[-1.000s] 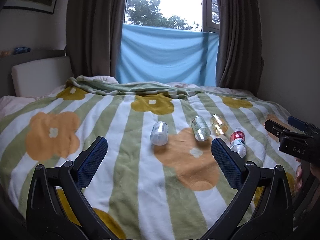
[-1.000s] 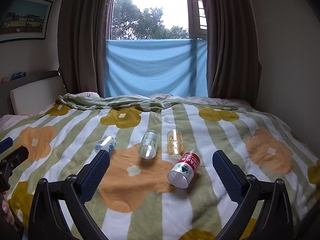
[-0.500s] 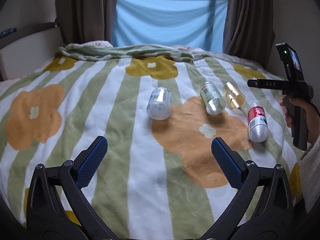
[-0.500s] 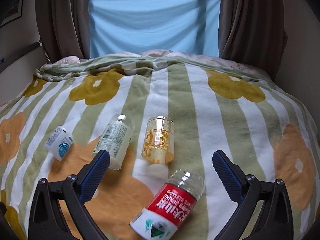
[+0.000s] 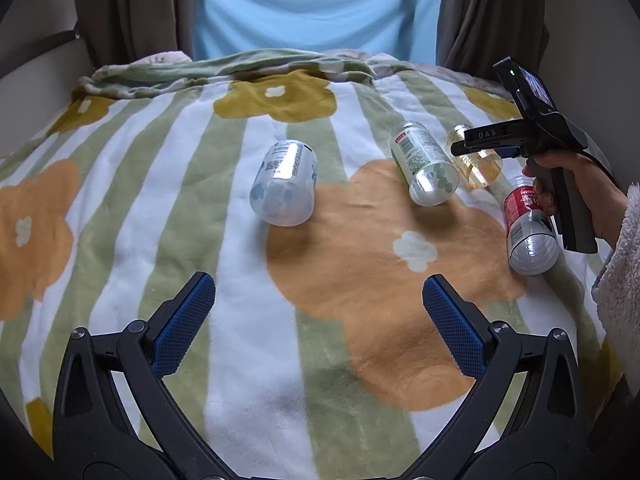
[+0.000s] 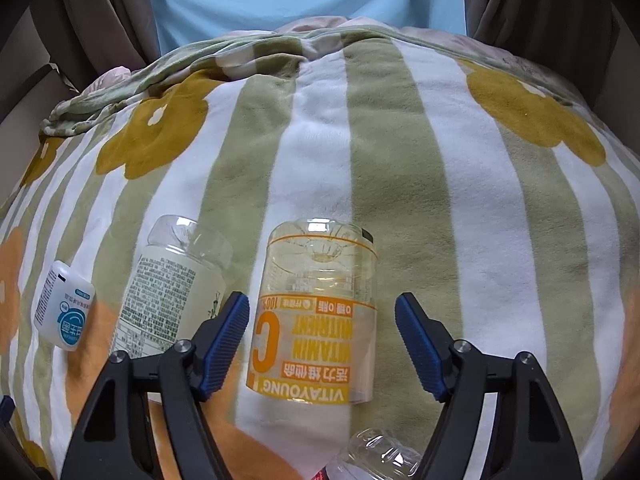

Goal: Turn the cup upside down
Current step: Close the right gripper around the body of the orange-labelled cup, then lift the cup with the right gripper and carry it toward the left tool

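Observation:
Four clear cut-bottle cups lie on their sides on the striped flower blanket. The yellow-labelled cup has its closed base pointing away from me. My right gripper is open, one blue finger on each side of that cup; the left finger is almost at its wall and the right one stands well clear. In the left wrist view that cup shows partly behind the right tool, whose handle a hand holds. My left gripper hangs open over the blanket, short of the white-and-blue cup.
A green-labelled cup lies just left of the yellow one, and a red-labelled cup sits just below it near the frame edge. The white-and-blue cup is further left. Rumpled bedding, curtains and a blue cloth close off the far side.
Both grippers have moved forward and down toward the bed. The right one has closed the distance to the yellow cup and now straddles it. The cups have not moved.

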### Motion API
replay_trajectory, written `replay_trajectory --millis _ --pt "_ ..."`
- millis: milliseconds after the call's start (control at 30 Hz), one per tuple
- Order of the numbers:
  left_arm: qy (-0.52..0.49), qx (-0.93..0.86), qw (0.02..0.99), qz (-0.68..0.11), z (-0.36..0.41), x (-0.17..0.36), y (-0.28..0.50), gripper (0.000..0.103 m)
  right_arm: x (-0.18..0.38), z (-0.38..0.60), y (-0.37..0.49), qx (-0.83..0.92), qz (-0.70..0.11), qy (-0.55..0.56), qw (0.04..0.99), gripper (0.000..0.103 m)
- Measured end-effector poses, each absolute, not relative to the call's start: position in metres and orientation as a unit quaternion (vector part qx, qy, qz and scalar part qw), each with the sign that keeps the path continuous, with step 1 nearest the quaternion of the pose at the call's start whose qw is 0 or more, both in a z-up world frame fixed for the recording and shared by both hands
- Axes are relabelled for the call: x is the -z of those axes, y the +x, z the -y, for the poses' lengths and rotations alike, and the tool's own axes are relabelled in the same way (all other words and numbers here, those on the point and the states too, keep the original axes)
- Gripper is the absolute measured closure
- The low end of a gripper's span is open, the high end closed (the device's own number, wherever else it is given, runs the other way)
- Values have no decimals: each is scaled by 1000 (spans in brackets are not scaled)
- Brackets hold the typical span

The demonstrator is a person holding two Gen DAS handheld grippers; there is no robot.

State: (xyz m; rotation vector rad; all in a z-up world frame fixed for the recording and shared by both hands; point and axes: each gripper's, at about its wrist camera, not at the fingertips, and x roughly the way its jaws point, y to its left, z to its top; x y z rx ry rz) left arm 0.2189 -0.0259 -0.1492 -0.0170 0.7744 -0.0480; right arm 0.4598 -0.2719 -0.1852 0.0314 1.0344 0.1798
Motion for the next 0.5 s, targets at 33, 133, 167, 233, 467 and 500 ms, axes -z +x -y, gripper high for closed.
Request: replay_trajectory --millis 33,133,167,233,467,500 --pt "-10 24 926 -378 25 149 219 0 186 272 462 -86 -497 18 863 44" --pt "-12 23 925 -379 22 148 218 0 186 271 463 -83 -503 21 860 47" --pt "-11 23 925 -378 21 148 217 0 185 271 463 -82 -502 21 861 47" --pt "-11 22 926 -377 20 145 213 0 180 270 460 -79 -496 19 865 47" --pt "-10 18 933 -360 10 127 190 0 127 261 418 -98 -442 34 891 47" --pt "-10 18 934 -357 9 124 185 0 119 257 407 -105 -436 35 893 47"
